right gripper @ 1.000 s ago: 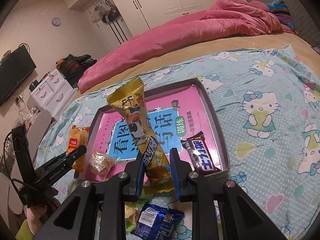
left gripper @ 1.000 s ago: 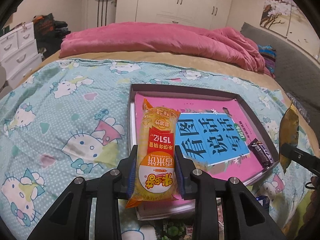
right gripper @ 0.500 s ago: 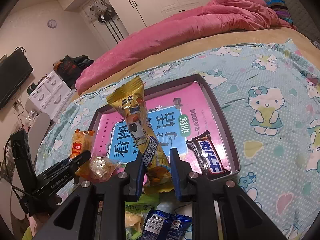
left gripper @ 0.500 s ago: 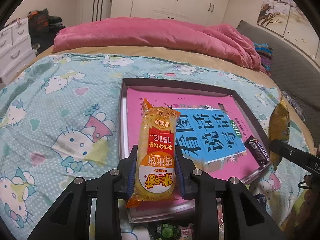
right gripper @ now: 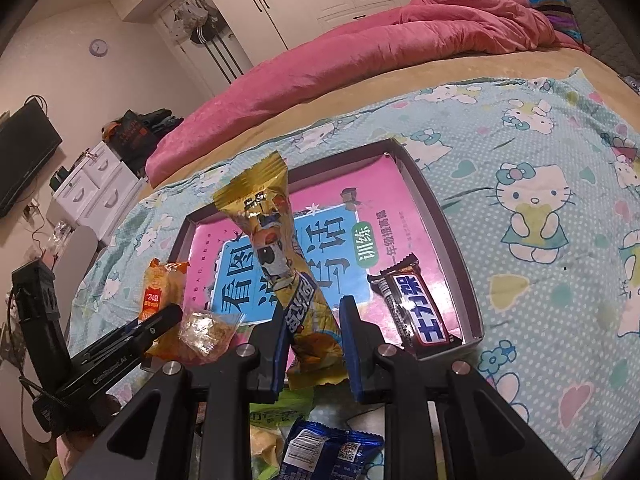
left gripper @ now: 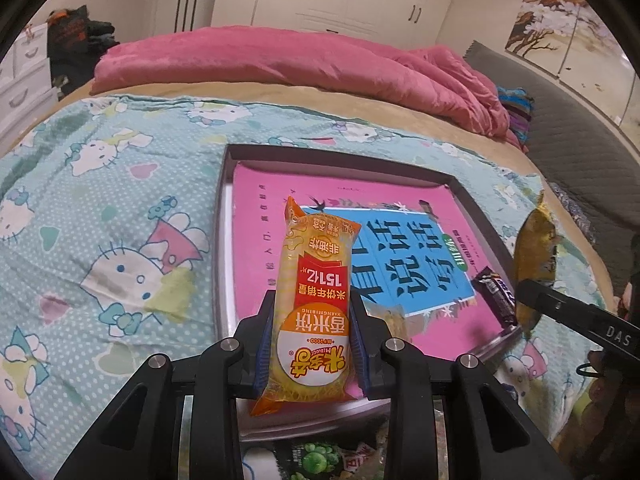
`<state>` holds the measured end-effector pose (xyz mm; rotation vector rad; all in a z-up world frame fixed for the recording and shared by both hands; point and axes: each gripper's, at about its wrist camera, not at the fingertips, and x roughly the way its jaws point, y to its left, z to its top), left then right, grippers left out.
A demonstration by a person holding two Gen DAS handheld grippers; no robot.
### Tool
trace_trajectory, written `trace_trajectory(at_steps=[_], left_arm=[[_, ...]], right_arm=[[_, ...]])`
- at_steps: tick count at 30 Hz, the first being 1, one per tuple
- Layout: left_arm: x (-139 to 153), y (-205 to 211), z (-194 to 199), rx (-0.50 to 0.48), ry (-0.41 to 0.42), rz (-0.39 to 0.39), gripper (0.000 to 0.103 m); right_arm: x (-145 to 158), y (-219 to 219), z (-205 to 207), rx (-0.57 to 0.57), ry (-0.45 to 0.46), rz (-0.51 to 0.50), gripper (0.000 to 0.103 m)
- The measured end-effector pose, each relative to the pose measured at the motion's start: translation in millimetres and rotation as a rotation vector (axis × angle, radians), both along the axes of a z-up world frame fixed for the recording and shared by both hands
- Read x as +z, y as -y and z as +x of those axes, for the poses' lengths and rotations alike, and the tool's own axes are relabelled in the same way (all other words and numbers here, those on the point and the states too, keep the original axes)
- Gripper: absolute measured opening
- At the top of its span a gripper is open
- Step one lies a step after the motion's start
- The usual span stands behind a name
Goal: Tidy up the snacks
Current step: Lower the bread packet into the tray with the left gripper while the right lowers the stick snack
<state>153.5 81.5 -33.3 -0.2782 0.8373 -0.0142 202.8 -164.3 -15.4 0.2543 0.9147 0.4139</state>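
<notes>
Tray rim (left gripper: 476,220): we hover at its near edge; bare pink book cover (left gripper: 256,240) ahead.
Left gripper (left gripper: 312,344): clamps orange rice-cracker pack (left gripper: 314,304).
Right gripper (right gripper: 314,344): pinches gold snack packet (right gripper: 280,256).
Surface: Hello Kitty blanket (right gripper: 540,208), bed.

Glossy plastic wrapper (left gripper: 312,304), seemingly metal tray (left gripper: 476,208)

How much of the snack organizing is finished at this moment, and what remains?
Done: one chocolate bar lies in the tray, on the pink book. In hand: the left claw is shut on an orange rice cracker pack, the right claw on a golden packet, both over the tray. Left: a blue packet and green packets on the bed near the tray.
</notes>
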Motion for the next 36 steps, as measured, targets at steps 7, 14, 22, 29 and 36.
trace_trajectory(at_steps=[7, 14, 22, 29, 36], left_arm=[[-2.4, 1.2, 0.0, -0.012, -0.005, -0.023, 0.034], [-5.3, 0.2, 0.9, -0.014, -0.014, -0.024, 0.034], [-5.9, -1.6, 1.3, -0.011, -0.021, -0.032, 0.034], [-1.8, -6.7, -2.0, 0.006, -0.008, -0.035, 0.034], [-4.2, -6.3, -1.1, 0.006, -0.018, -0.031, 0.034]], right_arm=[[-3.3, -2.5, 3.5, -0.01, -0.008, -0.002, 0.025], [-9.0, -6.8, 9.1, -0.023, -0.035, 0.012, 0.025], [-16.8, -11.4, 8.8, -0.019, -0.061, 0.008, 0.025], [-19.3, -11.5, 11.3, -0.023, -0.072, 0.002, 0.025], [-23.3, -12.1, 15.7, -0.031, -0.088, -0.002, 0.025]])
